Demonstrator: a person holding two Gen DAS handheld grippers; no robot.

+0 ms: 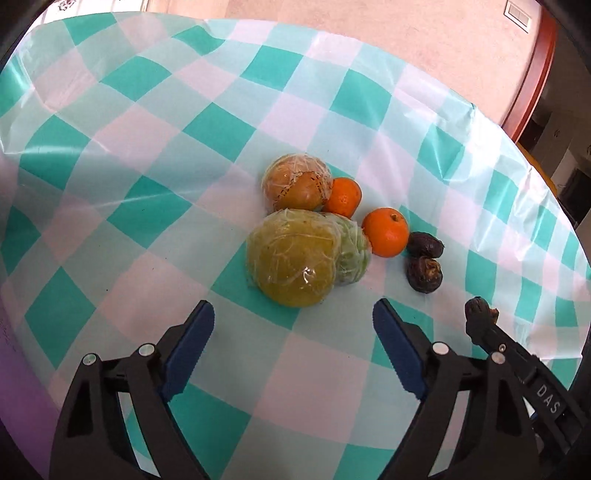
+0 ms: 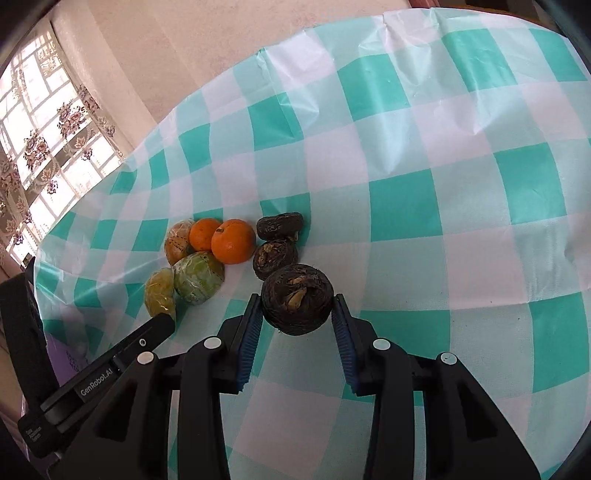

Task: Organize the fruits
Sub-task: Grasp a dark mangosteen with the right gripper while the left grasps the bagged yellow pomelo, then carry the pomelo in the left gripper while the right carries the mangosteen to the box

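On the teal-and-white checked cloth [image 1: 147,122] lies a cluster of fruit. It holds a large yellow-green wrapped fruit [image 1: 291,258], a green wrapped one [image 1: 352,251], a brownish wrapped one [image 1: 295,182], two oranges [image 1: 343,197] [image 1: 386,232] and two dark wrinkled fruits [image 1: 424,245] [image 1: 424,275]. My left gripper [image 1: 293,314] is open just short of the yellow-green fruit, with nothing between its pads. My right gripper [image 2: 297,306] is shut on a third dark wrinkled fruit [image 2: 297,299], held beside the other two dark fruits [image 2: 275,258] [image 2: 280,225].
The cloth's far edge meets a beige wall [image 1: 369,33]. A wooden door frame [image 1: 535,74] stands at the right in the left wrist view. A window with flowered curtains [image 2: 44,147] is at the left in the right wrist view. Bare cloth [image 2: 461,184] stretches right of the fruit.
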